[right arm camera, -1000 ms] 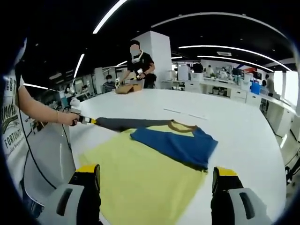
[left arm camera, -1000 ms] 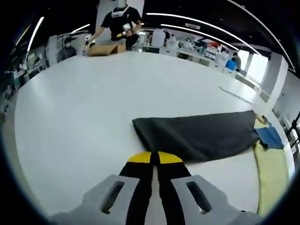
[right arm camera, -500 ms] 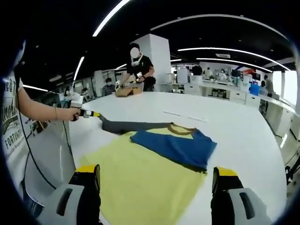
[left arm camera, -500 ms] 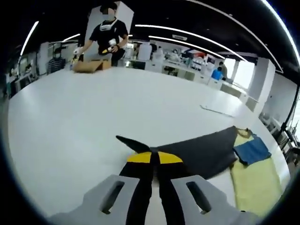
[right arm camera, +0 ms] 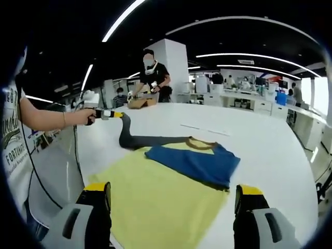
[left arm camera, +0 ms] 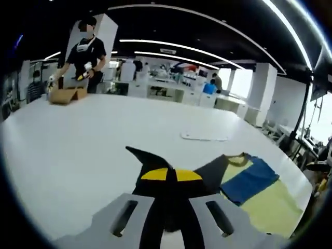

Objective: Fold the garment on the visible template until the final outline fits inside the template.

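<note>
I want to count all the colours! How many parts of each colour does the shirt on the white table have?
Yellow body of the shirt: 1
Blue folded sleeve: 1
Dark grey sleeve, lifted by the left gripper: 1
Brown collar: 1
Total: 4 colour parts on one shirt, lying on the white table.

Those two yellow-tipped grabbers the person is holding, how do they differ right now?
The left gripper is shut on the dark sleeve, lifting it off the white table; the right gripper is open and holds nothing. The left is raised high; the right hovers low over the yellow shirt. Both have yellow tips.
</note>
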`<state>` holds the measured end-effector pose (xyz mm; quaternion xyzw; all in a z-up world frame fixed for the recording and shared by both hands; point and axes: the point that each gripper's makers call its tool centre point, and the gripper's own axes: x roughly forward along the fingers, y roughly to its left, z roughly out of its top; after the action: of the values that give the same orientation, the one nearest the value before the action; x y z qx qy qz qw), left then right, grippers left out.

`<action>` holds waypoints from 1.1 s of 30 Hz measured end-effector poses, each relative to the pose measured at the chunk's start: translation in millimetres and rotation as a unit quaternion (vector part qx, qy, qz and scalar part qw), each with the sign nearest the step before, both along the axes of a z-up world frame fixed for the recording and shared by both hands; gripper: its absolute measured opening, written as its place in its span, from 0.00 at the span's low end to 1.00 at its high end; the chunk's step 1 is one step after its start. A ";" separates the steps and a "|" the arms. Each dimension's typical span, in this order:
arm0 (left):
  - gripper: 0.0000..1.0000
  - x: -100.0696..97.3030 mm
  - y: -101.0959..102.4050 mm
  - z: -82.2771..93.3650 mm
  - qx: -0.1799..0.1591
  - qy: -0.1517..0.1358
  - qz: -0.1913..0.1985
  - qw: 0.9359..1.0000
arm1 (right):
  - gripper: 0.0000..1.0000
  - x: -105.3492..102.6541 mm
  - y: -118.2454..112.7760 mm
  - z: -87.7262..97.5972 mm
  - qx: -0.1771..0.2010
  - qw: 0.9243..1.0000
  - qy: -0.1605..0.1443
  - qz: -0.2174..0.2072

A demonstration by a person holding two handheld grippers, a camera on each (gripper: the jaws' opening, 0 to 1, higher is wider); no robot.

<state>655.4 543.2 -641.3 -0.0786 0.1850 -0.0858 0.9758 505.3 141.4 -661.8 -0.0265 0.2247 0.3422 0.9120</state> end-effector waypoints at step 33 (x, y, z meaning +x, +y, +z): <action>0.00 60.1 -202.8 41.0 -0.034 -0.038 -0.188 0.981 | 0.99 -6.2 -16.6 -22.5 0.009 1.000 0.022 -0.017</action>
<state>715.5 340.4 -600.3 -0.0718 0.1562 -0.2773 0.9453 499.1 124.8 -684.3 -0.0071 0.2419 0.3296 0.9126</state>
